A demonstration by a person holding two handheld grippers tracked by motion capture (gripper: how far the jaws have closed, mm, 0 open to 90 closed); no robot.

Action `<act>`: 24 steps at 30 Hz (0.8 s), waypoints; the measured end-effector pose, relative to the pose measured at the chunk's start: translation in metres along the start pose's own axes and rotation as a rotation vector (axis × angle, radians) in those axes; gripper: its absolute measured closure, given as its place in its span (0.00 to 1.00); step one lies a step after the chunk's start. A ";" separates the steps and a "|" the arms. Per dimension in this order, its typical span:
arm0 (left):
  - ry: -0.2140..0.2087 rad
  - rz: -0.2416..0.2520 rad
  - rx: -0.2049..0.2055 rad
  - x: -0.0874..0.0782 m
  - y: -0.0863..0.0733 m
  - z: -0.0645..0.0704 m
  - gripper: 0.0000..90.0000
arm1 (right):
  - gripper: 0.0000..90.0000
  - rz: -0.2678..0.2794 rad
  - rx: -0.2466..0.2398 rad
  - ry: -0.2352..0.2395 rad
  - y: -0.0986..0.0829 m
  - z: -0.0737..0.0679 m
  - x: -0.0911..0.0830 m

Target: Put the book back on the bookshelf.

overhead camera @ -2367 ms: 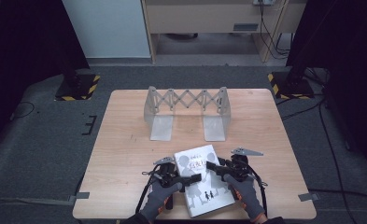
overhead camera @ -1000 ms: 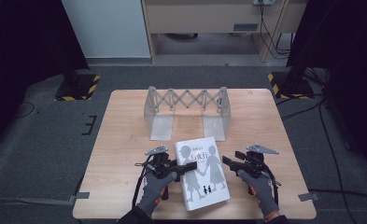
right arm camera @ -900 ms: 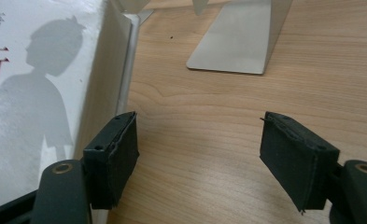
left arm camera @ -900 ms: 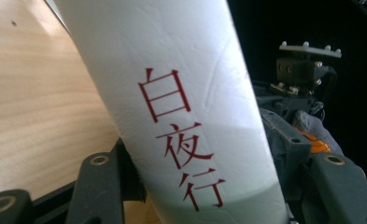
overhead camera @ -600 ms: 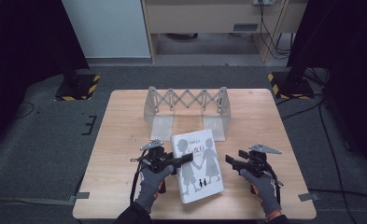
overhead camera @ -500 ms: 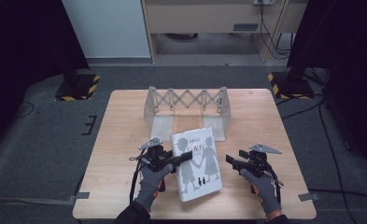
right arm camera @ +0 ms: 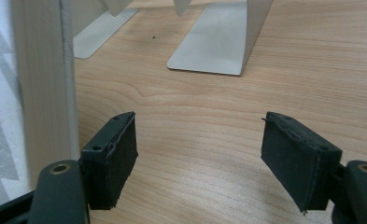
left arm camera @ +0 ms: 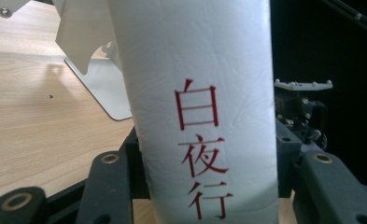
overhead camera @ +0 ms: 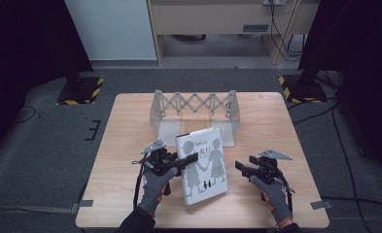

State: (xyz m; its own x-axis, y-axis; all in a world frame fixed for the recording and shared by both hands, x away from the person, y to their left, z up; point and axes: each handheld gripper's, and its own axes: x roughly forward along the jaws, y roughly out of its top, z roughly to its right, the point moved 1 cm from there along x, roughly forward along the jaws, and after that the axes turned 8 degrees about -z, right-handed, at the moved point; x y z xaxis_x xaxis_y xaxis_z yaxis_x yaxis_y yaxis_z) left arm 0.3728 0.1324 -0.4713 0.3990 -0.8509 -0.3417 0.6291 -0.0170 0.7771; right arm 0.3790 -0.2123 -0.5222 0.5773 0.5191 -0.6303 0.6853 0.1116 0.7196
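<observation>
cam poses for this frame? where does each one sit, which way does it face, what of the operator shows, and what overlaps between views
High view: fixed above the person's side, facing forward and down on the table; both gloved hands show, left gripper, right gripper.
Left gripper view: rides the left gripper, faces the book spine clamped between its jaws; the right gripper shows beyond.
Right gripper view: rides the right gripper, low over the table, jaws apart.
Shared: book and expandable bookend rack appear in all three.

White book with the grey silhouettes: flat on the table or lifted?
Lifted and tilted. The white book has its spine between the left gripper jaws, raised off the wooden table.
</observation>
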 end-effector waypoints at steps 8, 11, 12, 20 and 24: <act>-0.017 -0.009 0.063 -0.006 -0.012 0.007 0.51 | 0.29 0.006 -0.007 0.013 0.000 -0.003 0.001; -0.027 -0.018 0.066 -0.006 -0.018 0.009 0.51 | 0.29 0.013 -0.002 0.015 0.000 -0.003 0.001; -0.029 -0.023 0.071 -0.006 -0.018 0.009 0.51 | 0.29 0.014 -0.001 0.016 0.000 -0.003 0.001; -0.008 -0.033 0.095 -0.005 -0.023 0.013 0.49 | 0.29 0.016 -0.002 0.019 0.000 -0.004 0.000; -0.006 -0.036 0.087 -0.003 -0.025 0.013 0.49 | 0.29 0.011 0.001 0.024 0.000 -0.005 0.001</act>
State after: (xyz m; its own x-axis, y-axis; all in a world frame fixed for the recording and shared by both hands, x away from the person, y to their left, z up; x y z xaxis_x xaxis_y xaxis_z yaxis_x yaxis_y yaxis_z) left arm 0.3468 0.1289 -0.4831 0.3732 -0.8520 -0.3673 0.5822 -0.0932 0.8077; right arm 0.3773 -0.2074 -0.5218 0.5735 0.5408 -0.6154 0.6797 0.1053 0.7259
